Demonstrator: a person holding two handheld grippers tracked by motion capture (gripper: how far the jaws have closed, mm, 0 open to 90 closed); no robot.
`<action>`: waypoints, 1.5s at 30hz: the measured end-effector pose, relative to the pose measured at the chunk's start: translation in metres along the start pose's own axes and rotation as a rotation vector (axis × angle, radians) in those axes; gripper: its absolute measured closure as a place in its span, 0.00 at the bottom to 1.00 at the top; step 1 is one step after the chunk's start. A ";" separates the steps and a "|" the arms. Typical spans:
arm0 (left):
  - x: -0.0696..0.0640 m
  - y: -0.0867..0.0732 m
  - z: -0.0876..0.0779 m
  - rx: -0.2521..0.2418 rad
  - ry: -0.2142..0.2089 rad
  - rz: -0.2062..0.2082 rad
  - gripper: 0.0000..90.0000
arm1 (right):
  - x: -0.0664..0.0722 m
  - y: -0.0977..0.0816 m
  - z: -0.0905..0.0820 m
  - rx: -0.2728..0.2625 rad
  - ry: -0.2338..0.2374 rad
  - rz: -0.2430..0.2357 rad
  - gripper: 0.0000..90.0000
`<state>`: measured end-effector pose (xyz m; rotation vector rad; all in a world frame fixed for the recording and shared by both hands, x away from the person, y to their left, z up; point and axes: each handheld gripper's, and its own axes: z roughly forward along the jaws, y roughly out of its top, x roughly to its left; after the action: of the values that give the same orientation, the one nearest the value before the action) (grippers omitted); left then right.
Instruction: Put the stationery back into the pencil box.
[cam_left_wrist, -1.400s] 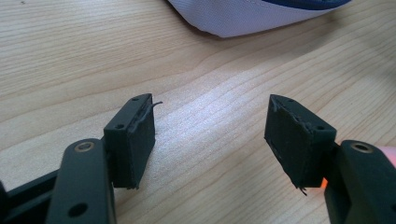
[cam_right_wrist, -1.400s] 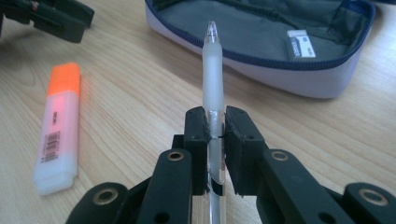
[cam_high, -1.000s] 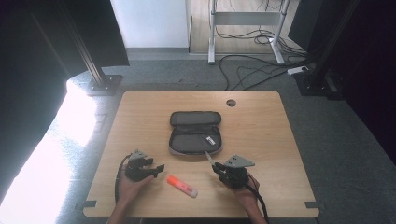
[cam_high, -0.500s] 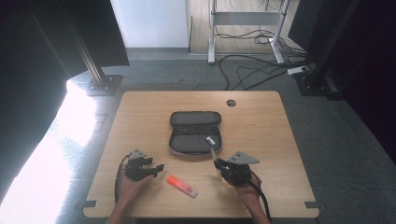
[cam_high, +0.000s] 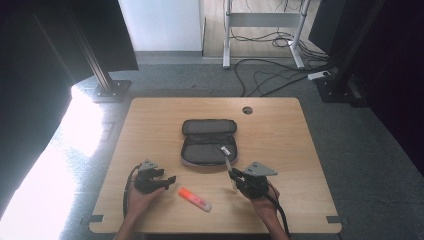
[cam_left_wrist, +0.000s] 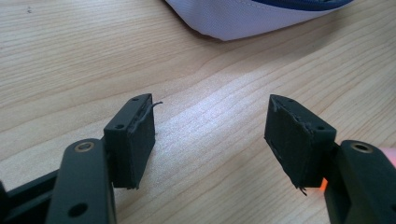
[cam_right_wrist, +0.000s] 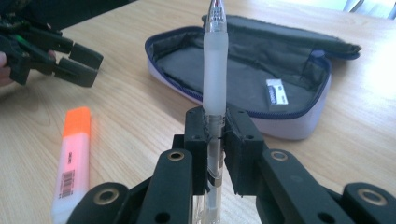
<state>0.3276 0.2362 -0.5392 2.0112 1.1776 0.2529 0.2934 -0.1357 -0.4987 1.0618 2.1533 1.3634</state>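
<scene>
An open grey pencil case (cam_high: 209, 142) lies at mid-table, and its dark inside (cam_right_wrist: 224, 60) holds a small white eraser (cam_right_wrist: 276, 91). My right gripper (cam_high: 235, 176) sits just in front of the case's right end, shut on a clear pen (cam_right_wrist: 215, 70). The pen (cam_high: 228, 161) points toward the case. An orange highlighter (cam_high: 195, 199) lies flat between my two hands, near the front edge. My left gripper (cam_high: 167, 180) rests to the left of the highlighter, open, with bare wood between its pads (cam_left_wrist: 135, 135). The case's pale edge (cam_left_wrist: 252, 18) lies ahead of it.
The wooden table (cam_high: 280, 130) has a round cable hole (cam_high: 247, 110) at its back right. Black stands and loose cables are on the floor behind. There is bare wood to the left and right of the case.
My right gripper has edged slightly right and toward the case with the pen, whose tip now points more at the case's right end. The left gripper has stayed put.
</scene>
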 end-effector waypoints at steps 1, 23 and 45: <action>0.000 0.000 0.000 0.000 0.000 -0.001 0.38 | -0.001 0.001 -0.001 -0.003 0.004 0.003 0.88; 0.004 -0.002 -0.002 -0.007 0.001 -0.016 0.38 | -0.004 0.025 -0.002 -0.081 -0.005 -0.009 0.88; 0.005 -0.004 -0.003 -0.002 0.008 -0.020 0.38 | -0.014 0.038 0.007 -0.114 -0.019 0.011 0.88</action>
<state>0.3265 0.2424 -0.5410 1.9970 1.2010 0.2522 0.3220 -0.1325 -0.4698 1.0397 2.0329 1.4569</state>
